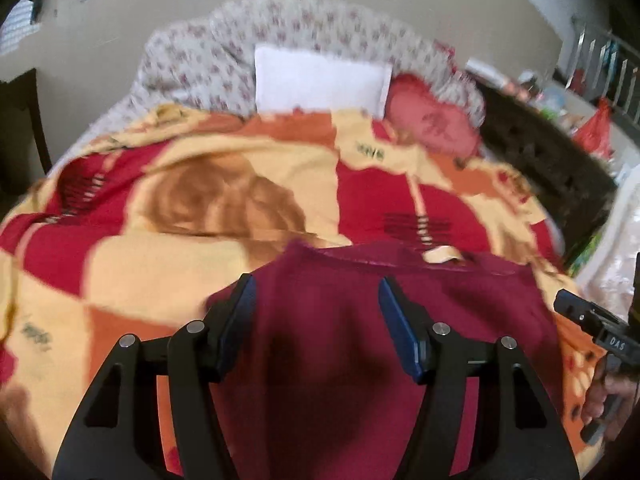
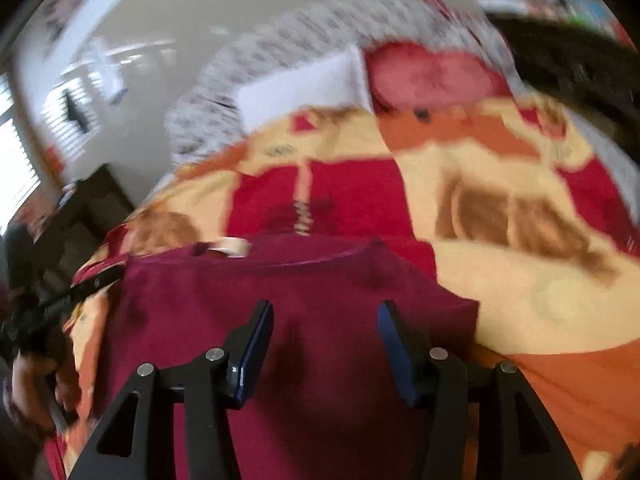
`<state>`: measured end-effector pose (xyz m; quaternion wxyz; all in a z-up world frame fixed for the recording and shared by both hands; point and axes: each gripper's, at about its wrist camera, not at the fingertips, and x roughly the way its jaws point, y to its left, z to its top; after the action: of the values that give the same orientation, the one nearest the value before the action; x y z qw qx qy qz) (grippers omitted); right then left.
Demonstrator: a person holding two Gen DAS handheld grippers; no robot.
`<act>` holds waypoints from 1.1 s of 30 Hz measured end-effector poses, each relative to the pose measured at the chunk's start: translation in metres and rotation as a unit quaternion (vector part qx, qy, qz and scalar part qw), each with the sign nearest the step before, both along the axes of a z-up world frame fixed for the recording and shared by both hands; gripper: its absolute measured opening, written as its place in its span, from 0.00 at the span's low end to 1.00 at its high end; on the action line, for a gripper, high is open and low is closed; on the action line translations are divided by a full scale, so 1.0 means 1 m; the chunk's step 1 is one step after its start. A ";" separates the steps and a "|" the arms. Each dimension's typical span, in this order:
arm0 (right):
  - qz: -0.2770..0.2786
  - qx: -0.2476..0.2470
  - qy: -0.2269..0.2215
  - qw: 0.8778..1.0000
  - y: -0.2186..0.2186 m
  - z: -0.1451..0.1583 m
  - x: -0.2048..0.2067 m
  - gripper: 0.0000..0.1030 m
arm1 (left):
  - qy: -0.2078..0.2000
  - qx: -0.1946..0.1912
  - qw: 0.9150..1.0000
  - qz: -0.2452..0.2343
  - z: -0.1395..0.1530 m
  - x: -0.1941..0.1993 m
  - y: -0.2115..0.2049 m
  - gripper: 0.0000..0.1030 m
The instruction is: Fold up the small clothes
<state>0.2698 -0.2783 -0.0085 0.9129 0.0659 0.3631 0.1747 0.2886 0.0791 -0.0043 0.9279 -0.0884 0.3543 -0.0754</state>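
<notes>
I see a maroon garment [image 1: 340,320] lying spread on a bed, on top of a red, yellow and orange blanket [image 1: 180,208]. Its neckline faces the head of the bed, with a pale label [image 1: 440,256] showing at the collar.

Left side: the left hand-held gripper [image 1: 318,320] hovers over the garment's left portion. Its jaws stand well apart, with the blue pads [image 1: 400,336] clear of the cloth as far as I can judge; nothing is gripped. In the right wrist view this tool [image 2: 80,292] appears at the garment's left edge, carried by a hand [image 2: 36,380].

Right side: the right hand-held gripper [image 2: 326,344] hangs above the garment's right portion, jaws parted somewhat less widely, nothing between them but the cloth below. From the left wrist view its tip [image 1: 576,308] sits near the garment's right edge, with a hand [image 1: 608,396] behind it.

At the head of the bed I note a white pillow [image 1: 320,84] and, to its right, a red cushion [image 1: 432,116], both against floral bedding [image 1: 200,56]. Both views are blurred.
</notes>
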 end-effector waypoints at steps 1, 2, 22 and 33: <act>0.012 -0.004 -0.001 1.000 0.002 0.002 -0.014 0.51 | -0.002 -0.009 1.000 -0.009 0.004 -0.018 0.008 0.61; 0.027 -0.008 0.009 1.000 0.004 0.001 -0.028 0.51 | 0.005 -0.015 1.000 -0.015 0.003 -0.035 0.017 0.61; -0.015 0.207 0.158 0.965 -0.031 -0.087 -0.180 0.53 | 0.147 -0.291 0.945 -0.013 -0.110 -0.120 0.031 0.63; -0.116 0.434 0.145 0.882 -0.062 -0.129 -0.142 0.53 | 0.132 -0.353 0.926 0.037 -0.113 -0.099 0.038 0.52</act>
<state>0.1274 -0.3403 -0.1373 0.7438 0.5214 0.3695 0.1960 0.1901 0.1176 -0.1178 0.7835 -0.4324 0.4206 -0.1490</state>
